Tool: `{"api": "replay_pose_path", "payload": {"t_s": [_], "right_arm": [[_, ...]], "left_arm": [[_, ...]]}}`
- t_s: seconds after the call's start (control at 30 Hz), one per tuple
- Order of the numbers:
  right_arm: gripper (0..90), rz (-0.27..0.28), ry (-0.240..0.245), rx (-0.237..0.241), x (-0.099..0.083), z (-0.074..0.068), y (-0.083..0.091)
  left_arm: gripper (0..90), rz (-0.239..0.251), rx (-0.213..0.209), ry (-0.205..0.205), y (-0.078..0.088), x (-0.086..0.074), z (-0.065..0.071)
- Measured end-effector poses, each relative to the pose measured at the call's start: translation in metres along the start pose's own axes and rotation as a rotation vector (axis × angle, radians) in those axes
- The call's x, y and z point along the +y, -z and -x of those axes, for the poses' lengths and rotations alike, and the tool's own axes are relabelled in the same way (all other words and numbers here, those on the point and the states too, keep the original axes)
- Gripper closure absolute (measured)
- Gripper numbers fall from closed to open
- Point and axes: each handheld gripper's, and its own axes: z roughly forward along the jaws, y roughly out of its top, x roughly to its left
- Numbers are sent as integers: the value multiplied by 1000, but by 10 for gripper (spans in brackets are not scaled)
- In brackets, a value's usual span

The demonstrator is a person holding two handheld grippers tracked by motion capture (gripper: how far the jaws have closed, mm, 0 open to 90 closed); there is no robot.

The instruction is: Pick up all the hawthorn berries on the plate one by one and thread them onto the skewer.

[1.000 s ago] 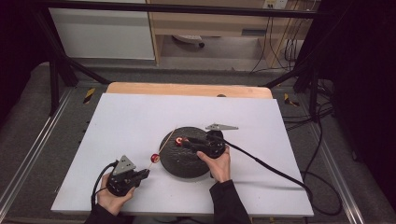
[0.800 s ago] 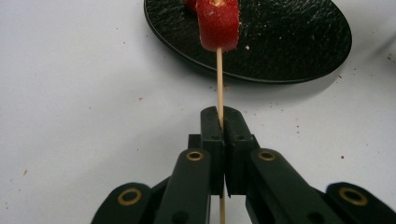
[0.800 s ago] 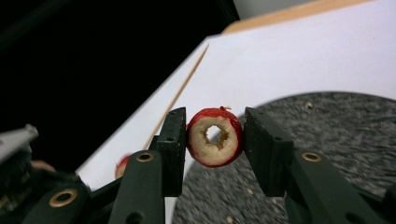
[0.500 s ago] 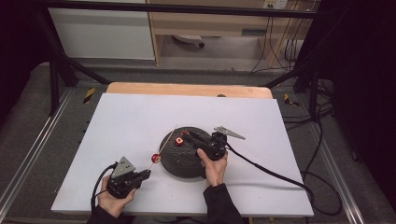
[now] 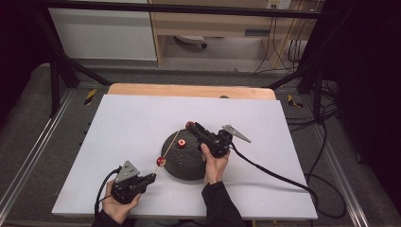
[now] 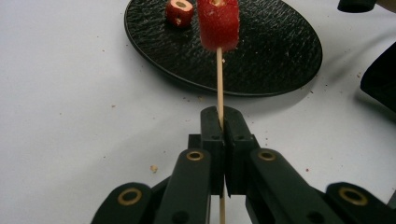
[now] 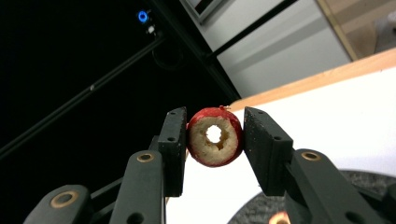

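Note:
A thin wooden skewer [image 5: 169, 151] slants up over the black plate [image 5: 189, 165], and my left gripper [image 5: 152, 177] is shut on its lower end. One red ring-shaped piece [image 5: 161, 161] is threaded on the skewer. In the left gripper view the skewer [image 6: 218, 84] rises from the closed left gripper [image 6: 220, 122] to that threaded piece [image 6: 218, 23]. A second red piece [image 5: 181, 144] lies on the plate. My right gripper [image 5: 191, 126] is shut on a third red piece [image 7: 215, 136] with a hole through it, held near the skewer's far tip.
The plate sits on a white board [image 5: 118, 127] laid over a wooden table [image 5: 189, 90]. The right gripper's cable [image 5: 265, 168] trails off to the right across the board. Metal frame rails [image 5: 28, 161] run along both sides.
My right gripper has lifted off the plate and moved away from me, toward the skewer's far tip, with a red piece in its jaws. The left gripper has held still.

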Motion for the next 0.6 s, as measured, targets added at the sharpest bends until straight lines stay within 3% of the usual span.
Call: {"api": "replay_pose_path", "payload": {"t_s": [0.6], "right_arm": [[611,87,-42,8,2,5,-6]], "left_arm": [[882,3,-15,-14,-5,0,6]]}}
